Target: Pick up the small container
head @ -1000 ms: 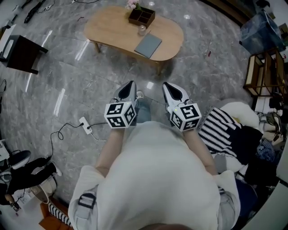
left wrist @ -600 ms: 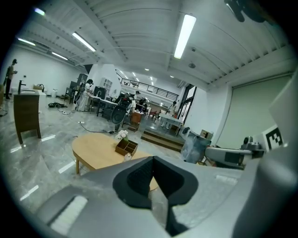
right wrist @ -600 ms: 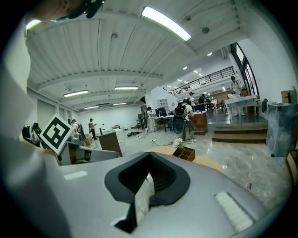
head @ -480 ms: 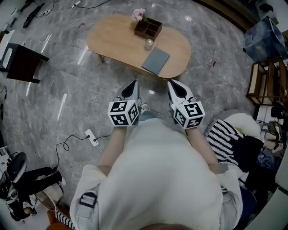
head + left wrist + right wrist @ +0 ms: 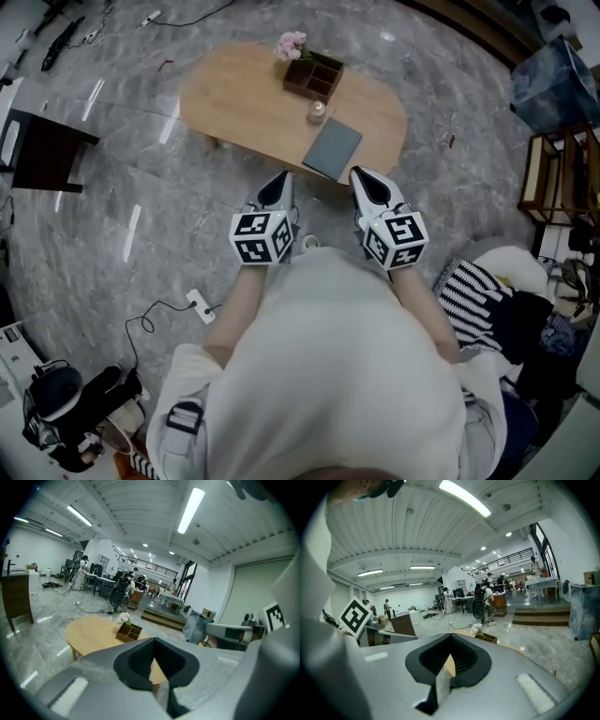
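The person stands back from a low oval wooden surface (image 5: 239, 98), with both grippers drawn in close to the body and aimed forward at it. This looks like a carrying posture rather than a reach, so I judge the approach to be under way and the pick not yet begun.

The left gripper (image 5: 278, 180) has its jaws pressed together with nothing between them. The right gripper (image 5: 368, 178) looks the same in its own view: only a thin slit shows between the pads, and it is empty. Closed jaws suit walking up, but one gripper will need to spread before it can close around anything.

The small container (image 5: 317, 112) stands upright on the surface, well apart from both grippers. It sits between a compartmented wooden box (image 5: 314, 75) on the far side and a flat grey book (image 5: 332, 149) on the near side, close to each. It may be a glass jar or a candle; it is too small in the head view to tell. Pink flowers (image 5: 292, 43) sit at the box's far corner. With neighbours so close, coming down from above seems the safest approach.
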`<state>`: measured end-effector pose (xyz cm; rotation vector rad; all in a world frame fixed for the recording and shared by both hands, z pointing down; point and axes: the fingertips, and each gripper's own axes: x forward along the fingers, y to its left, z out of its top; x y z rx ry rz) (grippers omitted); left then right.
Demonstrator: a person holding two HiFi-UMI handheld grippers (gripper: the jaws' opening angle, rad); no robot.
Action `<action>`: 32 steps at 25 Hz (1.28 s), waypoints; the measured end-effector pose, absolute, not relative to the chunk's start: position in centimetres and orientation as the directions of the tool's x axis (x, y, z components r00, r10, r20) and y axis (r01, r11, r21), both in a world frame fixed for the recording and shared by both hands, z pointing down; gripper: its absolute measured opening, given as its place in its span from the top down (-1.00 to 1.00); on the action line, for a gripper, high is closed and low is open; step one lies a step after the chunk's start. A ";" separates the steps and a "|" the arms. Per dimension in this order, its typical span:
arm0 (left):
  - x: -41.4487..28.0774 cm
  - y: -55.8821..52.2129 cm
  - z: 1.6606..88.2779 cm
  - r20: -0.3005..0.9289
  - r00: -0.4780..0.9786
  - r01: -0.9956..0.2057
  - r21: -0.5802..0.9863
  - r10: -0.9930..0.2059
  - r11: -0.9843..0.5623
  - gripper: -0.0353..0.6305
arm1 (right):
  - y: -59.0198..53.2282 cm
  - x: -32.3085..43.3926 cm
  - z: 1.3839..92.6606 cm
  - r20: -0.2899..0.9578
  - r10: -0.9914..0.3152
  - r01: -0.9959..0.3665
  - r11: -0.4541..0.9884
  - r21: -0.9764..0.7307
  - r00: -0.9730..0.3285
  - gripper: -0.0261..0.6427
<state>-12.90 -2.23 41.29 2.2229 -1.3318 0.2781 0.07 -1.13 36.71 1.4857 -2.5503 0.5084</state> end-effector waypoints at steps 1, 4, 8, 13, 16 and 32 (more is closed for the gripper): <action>-13.0 -2.8 41.5 0.433 0.497 -0.863 0.336 -0.752 -0.377 0.89 | -1.7 -0.1 36.9 0.295 -0.816 -0.867 0.449 -0.216 -0.497 0.92; -13.3 -4.4 41.9 0.442 0.507 -0.858 0.339 -0.740 -0.385 0.89 | -3.4 -0.4 37.3 0.304 -0.818 -0.871 0.438 -0.222 -0.489 0.92; -13.6 -6.3 42.3 0.445 0.515 -0.853 0.344 -0.733 -0.391 0.89 | -5.2 -0.5 37.4 0.306 -0.825 -0.878 0.424 -0.221 -0.475 0.92; -13.8 -7.5 43.5 0.462 0.519 -0.851 0.353 -0.719 -0.388 0.89 | -5.7 -0.1 38.1 0.336 -0.827 -0.890 0.393 -0.230 -0.451 0.92; -13.3 -8.3 44.8 0.474 0.520 -0.850 0.371 -0.710 -0.374 0.89 | -6.0 0.5 39.1 0.362 -0.817 -0.892 0.382 -0.242 -0.449 0.92; -9.2 -16.5 53.5 0.567 0.484 -0.870 0.390 -0.667 -0.300 0.89 | -15.8 3.1 45.8 0.447 -0.740 -0.864 0.423 -0.272 -0.503 0.92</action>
